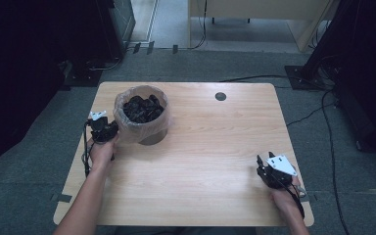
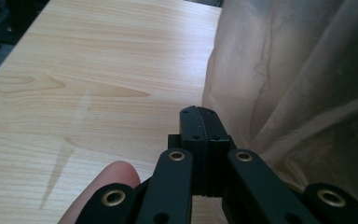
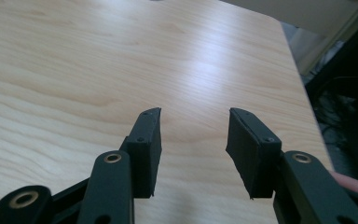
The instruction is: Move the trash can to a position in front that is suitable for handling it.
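Overhead, dark pieces point(image 1: 142, 108) fill the bagged bin point(image 1: 142, 131); close up, left gripper point(image 2: 200, 114) pressed together, right gripper point(image 3: 193, 135) spread apart.

At your eleven o'clock on the wooden table point(image 1: 210, 147) stands a bin point(image 1: 142, 120), lined with a thin translucent bag point(image 2: 298, 79) and holding a heap of dark, crumpled pieces point(image 1: 143, 108) (what they are cannot be told). Toward one o'clock, near the far edge, you have a small round grommet hole point(image 1: 220, 96). Beyond the table, grey carpet point(image 1: 44, 137) spreads around, with black cables point(image 1: 329, 127) trailing at your two o'clock and a pale cabinet point(image 1: 259, 14) at twelve.
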Motion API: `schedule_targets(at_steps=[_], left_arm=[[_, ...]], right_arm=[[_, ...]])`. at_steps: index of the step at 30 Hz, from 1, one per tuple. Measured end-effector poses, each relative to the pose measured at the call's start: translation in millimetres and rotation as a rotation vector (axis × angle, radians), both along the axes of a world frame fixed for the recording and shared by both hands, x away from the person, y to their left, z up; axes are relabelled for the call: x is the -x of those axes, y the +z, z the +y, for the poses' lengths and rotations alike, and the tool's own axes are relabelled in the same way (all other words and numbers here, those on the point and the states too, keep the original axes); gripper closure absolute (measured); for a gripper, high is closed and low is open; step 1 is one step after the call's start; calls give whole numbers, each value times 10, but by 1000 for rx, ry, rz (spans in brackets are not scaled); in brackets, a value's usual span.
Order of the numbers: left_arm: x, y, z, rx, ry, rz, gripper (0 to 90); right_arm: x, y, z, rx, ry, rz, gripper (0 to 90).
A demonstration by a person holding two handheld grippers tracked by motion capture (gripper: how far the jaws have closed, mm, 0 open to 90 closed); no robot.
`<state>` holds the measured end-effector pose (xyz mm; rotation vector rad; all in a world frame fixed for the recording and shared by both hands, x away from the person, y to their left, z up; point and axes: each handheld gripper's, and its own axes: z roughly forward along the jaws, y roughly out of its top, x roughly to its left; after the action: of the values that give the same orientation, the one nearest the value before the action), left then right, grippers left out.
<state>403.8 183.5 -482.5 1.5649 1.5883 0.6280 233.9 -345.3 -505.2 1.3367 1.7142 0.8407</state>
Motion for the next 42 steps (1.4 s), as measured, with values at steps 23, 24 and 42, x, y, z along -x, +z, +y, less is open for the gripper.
schedule_targets(at_steps=[23,24,42], left_arm=[[-34,34,-369,-6,-44,8,900],[-34,34,-369,-6,-44,8,900],[-46,-3,-523,-20,-66,9,900]], right_arm=[[-844,505,955,-194,152,11,460],[-844,505,955,-194,152,11,460],[-1688,469,1750,-258,182,41,640]])
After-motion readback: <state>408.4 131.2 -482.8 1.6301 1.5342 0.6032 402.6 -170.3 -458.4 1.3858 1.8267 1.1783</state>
